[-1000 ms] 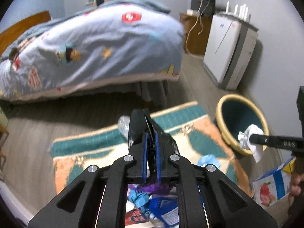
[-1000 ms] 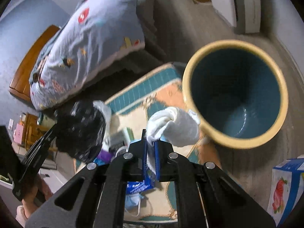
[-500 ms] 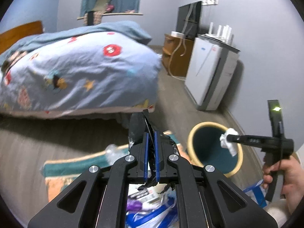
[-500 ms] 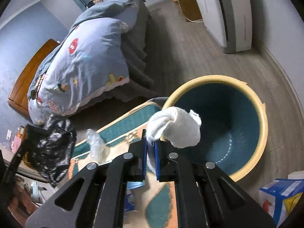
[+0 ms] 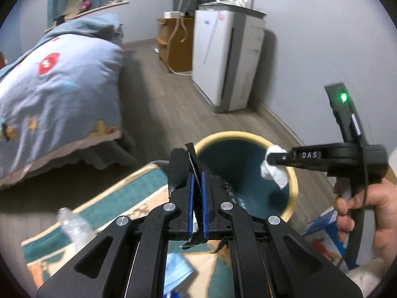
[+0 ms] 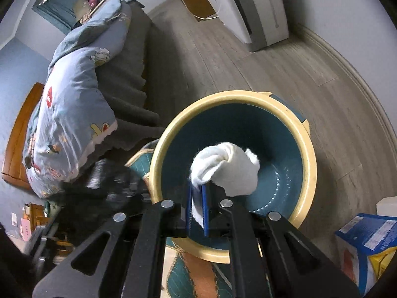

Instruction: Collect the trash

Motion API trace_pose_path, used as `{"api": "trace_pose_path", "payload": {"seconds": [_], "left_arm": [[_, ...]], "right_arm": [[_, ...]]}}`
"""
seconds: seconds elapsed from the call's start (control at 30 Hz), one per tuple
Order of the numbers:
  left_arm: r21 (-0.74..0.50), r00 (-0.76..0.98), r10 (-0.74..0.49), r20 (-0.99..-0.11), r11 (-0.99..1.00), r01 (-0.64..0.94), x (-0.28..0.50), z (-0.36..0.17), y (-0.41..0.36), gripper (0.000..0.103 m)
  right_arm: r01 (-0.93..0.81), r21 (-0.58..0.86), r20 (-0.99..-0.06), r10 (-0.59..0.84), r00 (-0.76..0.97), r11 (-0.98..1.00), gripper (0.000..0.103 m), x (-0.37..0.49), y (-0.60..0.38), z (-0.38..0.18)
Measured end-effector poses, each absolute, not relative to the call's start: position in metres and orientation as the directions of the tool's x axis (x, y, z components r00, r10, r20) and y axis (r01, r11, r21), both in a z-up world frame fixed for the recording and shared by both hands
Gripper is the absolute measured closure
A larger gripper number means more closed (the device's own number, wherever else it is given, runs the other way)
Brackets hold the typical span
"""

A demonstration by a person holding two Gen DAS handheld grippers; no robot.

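1. Right gripper (image 6: 197,209): the jaws are closed on a wad of white tissue (image 6: 228,168), which hangs over the open mouth of the waste bin (image 6: 306,154). Release is not yet made.
2. Left gripper (image 5: 197,196): the jaws are closed on a crumpled black plastic bag (image 5: 180,167), held just beside the bin rim above the rug (image 5: 139,186) and not yet over the opening.
3. Progress, as a judgement: the visible bin floor is bare, so collection appears to be at an early stage; two items are in hand and none is deposited.
4. Remaining on the rug: a clear plastic bottle (image 5: 73,226) and a blue wrapper (image 5: 177,270); other scraps may lie hidden under the left gripper.
5. Surroundings: a blue carton (image 6: 364,250) stands on the floor near the bin; the bed (image 5: 57,94) and a white appliance (image 5: 228,57) stand well apart.
6. Obstruction: both grippers converge on one opening; a collision above the bin is possible.
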State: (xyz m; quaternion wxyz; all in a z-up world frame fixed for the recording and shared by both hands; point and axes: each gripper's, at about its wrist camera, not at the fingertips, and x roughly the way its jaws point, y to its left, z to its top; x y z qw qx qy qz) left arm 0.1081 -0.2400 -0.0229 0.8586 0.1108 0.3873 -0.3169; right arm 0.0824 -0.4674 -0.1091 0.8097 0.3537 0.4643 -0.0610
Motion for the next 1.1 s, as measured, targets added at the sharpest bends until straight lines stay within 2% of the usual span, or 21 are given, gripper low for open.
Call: {"api": "trace_pose_path", "payload": {"seconds": [0.1, 0.17, 0.23, 0.27, 0.3, 0.37, 0.47, 0.77, 1.1], "left_arm": [[-0.016, 0.498, -0.439, -0.748, 0.762, 0.648, 0.11, -0.036, -0.262, 0.094], [-0.007, 0.495, -0.428, -0.756, 0.762, 0.648, 0.112, -0.043, -0.268, 0.081], [-0.004, 0.501, -0.419, -0.757, 0.77, 0.638, 0.112, -0.046, -0.267, 0.028], [-0.003, 0.519, -0.422, -0.743, 0.778, 0.628, 0.11, -0.045, -0.262, 0.02], [-0.009, 0.528, -0.433, -0.73, 0.78, 0.626, 0.107, -0.042, -0.258, 0.018], [-0.025, 0.527, -0.435, -0.73, 0.787, 0.616, 0.107, -0.042, -0.25, 0.015], [-0.01, 0.543, -0.399, -0.739, 0.812, 0.583, 0.108, -0.042, -0.239, 0.011], [0.003, 0.589, -0.33, -0.738, 0.871, 0.492, 0.095, -0.026, -0.185, 0.008], [0.002, 0.643, -0.249, -0.724, 0.932, 0.363, 0.064, 0.003, -0.11, 0.005]], "right_arm": [[0.429, 0.516, -0.796, 0.23, 0.559, 0.742, 0.097, 0.083, -0.47, -0.11], [0.438, 0.516, -0.799, 0.23, 0.555, 0.736, 0.095, 0.084, -0.472, -0.113], [0.44, 0.514, -0.801, 0.228, 0.554, 0.736, 0.089, 0.083, -0.474, -0.113], [0.443, 0.509, -0.804, 0.223, 0.552, 0.738, 0.078, 0.083, -0.474, -0.114], [0.445, 0.507, -0.804, 0.22, 0.553, 0.738, 0.069, 0.084, -0.474, -0.114], [0.457, 0.518, -0.797, 0.215, 0.564, 0.723, 0.038, 0.083, -0.477, -0.113], [0.459, 0.519, -0.79, 0.198, 0.581, 0.721, 0.018, 0.081, -0.476, -0.107], [0.385, 0.454, -0.791, 0.164, 0.589, 0.804, 0.011, 0.078, -0.449, -0.073], [0.254, 0.369, -0.775, 0.146, 0.615, 0.894, 0.009, 0.06, -0.396, -0.028]]}}
